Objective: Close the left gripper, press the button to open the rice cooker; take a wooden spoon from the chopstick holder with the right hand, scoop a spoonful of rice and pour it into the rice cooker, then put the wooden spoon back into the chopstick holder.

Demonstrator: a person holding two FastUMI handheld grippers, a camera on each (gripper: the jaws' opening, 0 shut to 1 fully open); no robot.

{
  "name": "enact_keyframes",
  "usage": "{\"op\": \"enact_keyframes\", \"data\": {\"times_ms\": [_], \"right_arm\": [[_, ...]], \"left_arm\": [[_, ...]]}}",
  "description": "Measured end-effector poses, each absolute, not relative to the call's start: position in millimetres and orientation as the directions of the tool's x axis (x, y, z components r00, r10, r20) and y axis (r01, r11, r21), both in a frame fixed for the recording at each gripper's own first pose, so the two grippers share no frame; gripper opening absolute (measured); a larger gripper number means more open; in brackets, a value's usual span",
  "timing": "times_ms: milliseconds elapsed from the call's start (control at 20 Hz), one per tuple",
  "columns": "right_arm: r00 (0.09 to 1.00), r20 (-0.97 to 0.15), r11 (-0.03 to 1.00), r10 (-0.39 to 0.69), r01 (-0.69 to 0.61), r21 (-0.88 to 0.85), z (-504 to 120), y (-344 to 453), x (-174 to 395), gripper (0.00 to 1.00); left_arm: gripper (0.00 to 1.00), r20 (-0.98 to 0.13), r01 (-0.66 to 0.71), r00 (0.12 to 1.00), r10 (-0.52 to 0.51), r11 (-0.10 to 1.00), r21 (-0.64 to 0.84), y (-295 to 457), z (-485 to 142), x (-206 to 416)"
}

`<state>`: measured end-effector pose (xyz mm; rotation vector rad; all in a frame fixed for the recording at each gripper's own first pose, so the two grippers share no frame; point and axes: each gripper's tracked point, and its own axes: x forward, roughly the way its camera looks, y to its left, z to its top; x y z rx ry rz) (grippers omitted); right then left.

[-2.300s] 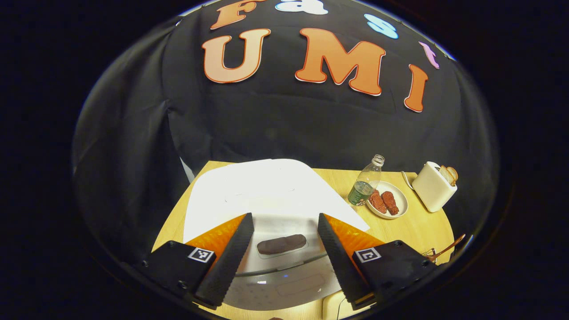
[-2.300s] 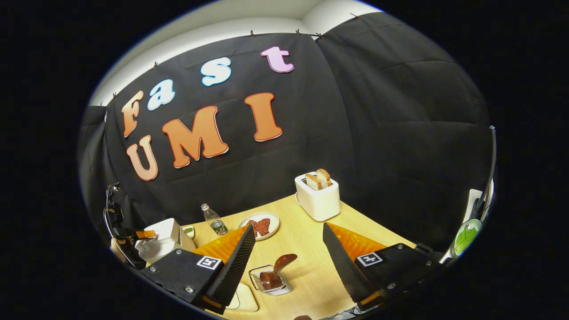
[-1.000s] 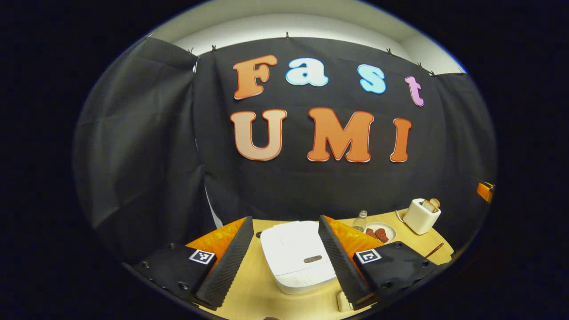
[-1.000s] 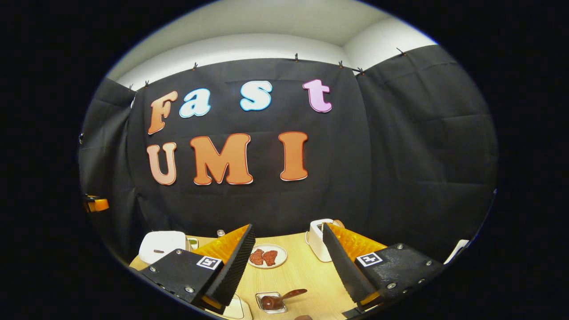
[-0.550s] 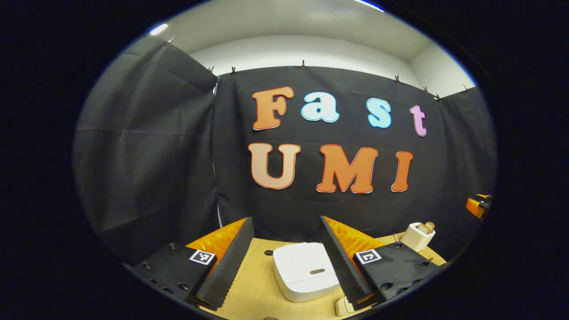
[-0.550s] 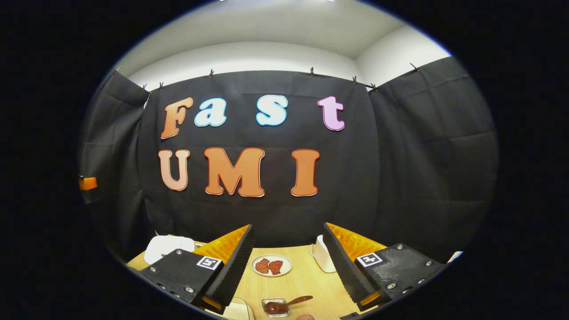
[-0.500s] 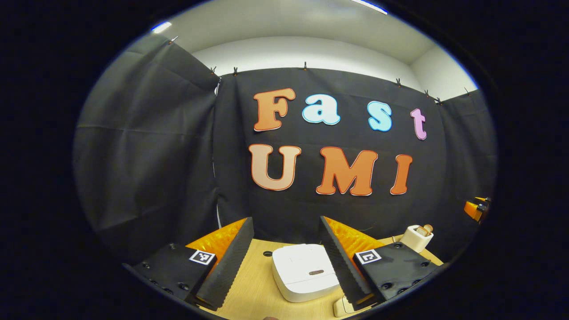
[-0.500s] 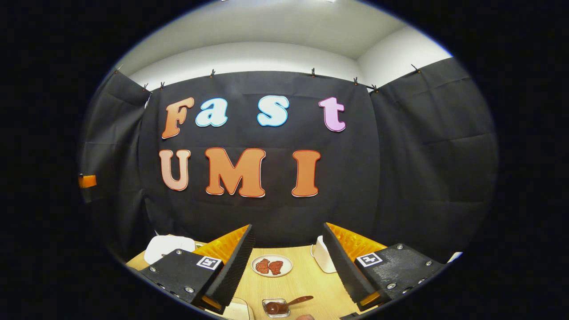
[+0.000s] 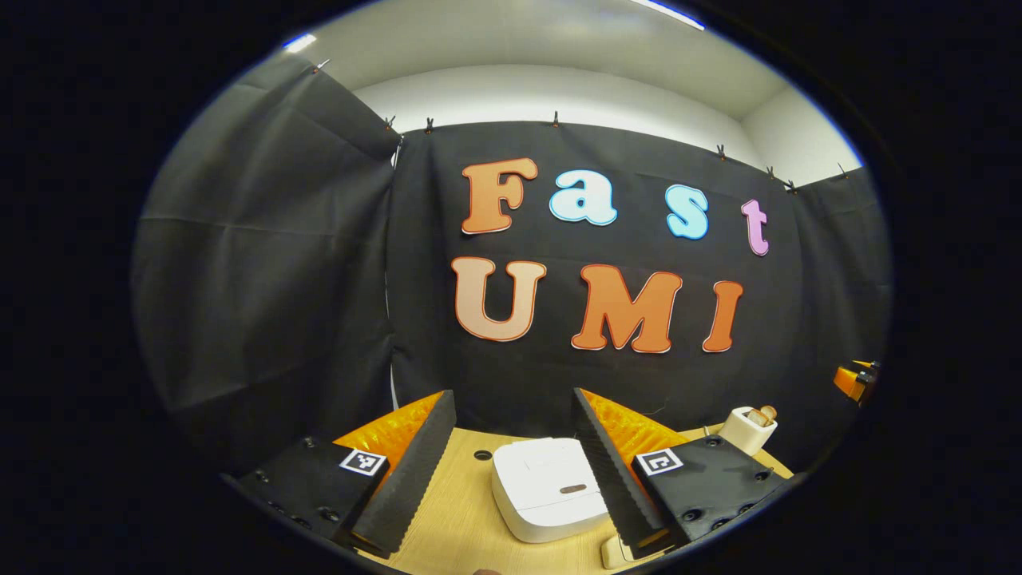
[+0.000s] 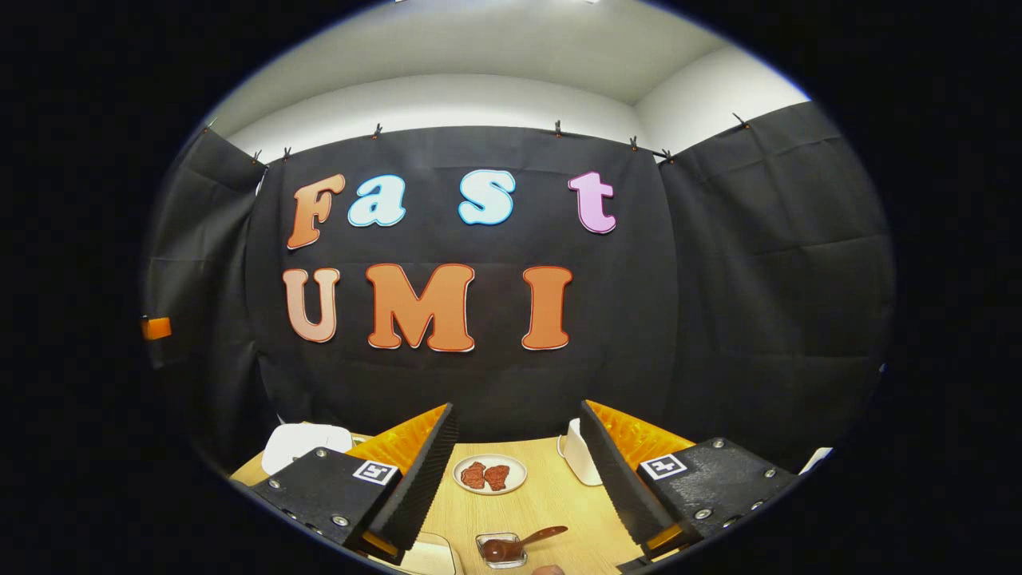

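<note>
White rice cooker, pale wood table, brown wooden spoon.

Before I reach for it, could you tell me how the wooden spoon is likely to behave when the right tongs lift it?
The spoon looks rigid, so it should not flex. Its handle leans out of the small holder at a slant, so it may pivot if gripped near the end. The holder looks small and light and might tip or drag along as the bowl comes out.
</note>
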<state>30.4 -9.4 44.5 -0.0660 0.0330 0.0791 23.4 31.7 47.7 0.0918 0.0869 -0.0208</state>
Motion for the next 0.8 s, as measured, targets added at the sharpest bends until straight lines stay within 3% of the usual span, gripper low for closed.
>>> {"op": "enact_keyframes", "data": {"times_ms": [800], "right_arm": [[0.997, -0.033, 0.995, 0.07, -0.072, -0.076, 43, -4, 22, 0.95]], "left_arm": [[0.98, -0.055, 0.046, 0.998, -0.04, 0.992, 0.119, 33, 61, 17]]}}
